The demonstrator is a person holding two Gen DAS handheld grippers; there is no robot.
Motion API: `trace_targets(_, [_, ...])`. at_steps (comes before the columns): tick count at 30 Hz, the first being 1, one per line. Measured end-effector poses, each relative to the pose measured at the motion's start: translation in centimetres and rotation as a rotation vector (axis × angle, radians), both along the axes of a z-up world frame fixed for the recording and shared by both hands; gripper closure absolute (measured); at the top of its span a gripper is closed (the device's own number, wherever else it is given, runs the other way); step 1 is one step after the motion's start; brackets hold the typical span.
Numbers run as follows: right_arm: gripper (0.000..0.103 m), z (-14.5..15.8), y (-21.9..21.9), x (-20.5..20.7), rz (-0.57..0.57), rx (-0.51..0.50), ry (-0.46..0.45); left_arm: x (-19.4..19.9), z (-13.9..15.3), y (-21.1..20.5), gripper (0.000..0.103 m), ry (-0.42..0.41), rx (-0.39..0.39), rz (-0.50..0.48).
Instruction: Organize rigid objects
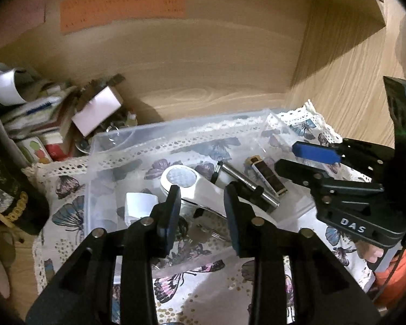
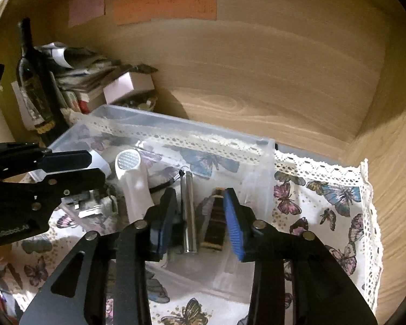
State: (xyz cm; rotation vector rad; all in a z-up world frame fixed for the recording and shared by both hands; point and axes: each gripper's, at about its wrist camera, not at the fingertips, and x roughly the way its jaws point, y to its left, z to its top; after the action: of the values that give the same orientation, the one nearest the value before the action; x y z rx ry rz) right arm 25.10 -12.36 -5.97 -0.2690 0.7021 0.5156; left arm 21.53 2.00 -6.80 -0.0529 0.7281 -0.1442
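Note:
A clear plastic bin [image 1: 116,138] [image 2: 268,168] stands on a butterfly cloth. In it lie a white flashlight-like tool [image 1: 192,187] [image 2: 134,187], a silver metal cylinder [image 1: 246,181] [image 2: 188,208], a brown-and-gold lighter [image 1: 268,176] [image 2: 215,224] and a small white block [image 1: 139,207]. My left gripper [image 1: 203,192] is open over the white tool's handle, holding nothing. My right gripper [image 2: 200,192] [image 1: 287,155] is open above the cylinder and lighter, holding nothing.
A cluttered stack of books, boxes and papers [image 1: 48,119] [image 2: 94,81] sits at the back left, with a dark wine bottle [image 2: 32,81] beside it. Wooden walls [image 1: 203,67] enclose the desk. Coloured paper notes [image 2: 165,2] hang on the back wall.

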Motion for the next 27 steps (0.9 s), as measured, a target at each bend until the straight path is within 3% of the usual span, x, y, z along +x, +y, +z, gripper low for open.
trace_targets(3, [0.069, 1.2, -0.1, -1.2, 0.004, 0.017, -0.032, -1.0, 1.1, 0.2, 0.068, -0.034, -0.003, 0.011])
trace_targets(7, [0.061, 3.2, -0.4, -3.4, 0.009, 0.034, -0.1, -3.3, 3.0, 0.2, 0.057, -0.106, 0.004, 0.035])
trace_targets(11, [0.06, 4.9, -0.5, -5.8, 0.02, 0.059, -0.165, -6.0, 4.9, 0.3, 0.048, -0.18, 0.018, 0.058])
trace_targets(15, [0.044, 6.4, -1.1, -8.4, 0.023, 0.1, -0.218, -8.9, 6.3, 0.3, 0.042, -0.248, 0.017, 0.071])
trace_targets(18, [0.03, 7.1, -1.7, -10.4, 0.017, 0.128, -0.259, -11.2, 7.2, 0.3, 0.029, -0.301, 0.015, 0.091])
trace_targets(24, [0.016, 8.0, -2.8, -13.3, -0.002, 0.188, -0.297, -14.4, 8.3, 0.4, 0.007, -0.364, 0.0, 0.116])
trace_targets(27, [0.007, 8.3, -3.3, -14.3, -0.014, 0.212, -0.309, -15.2, 8.4, 0.2, 0.005, -0.376, 0.0, 0.12])
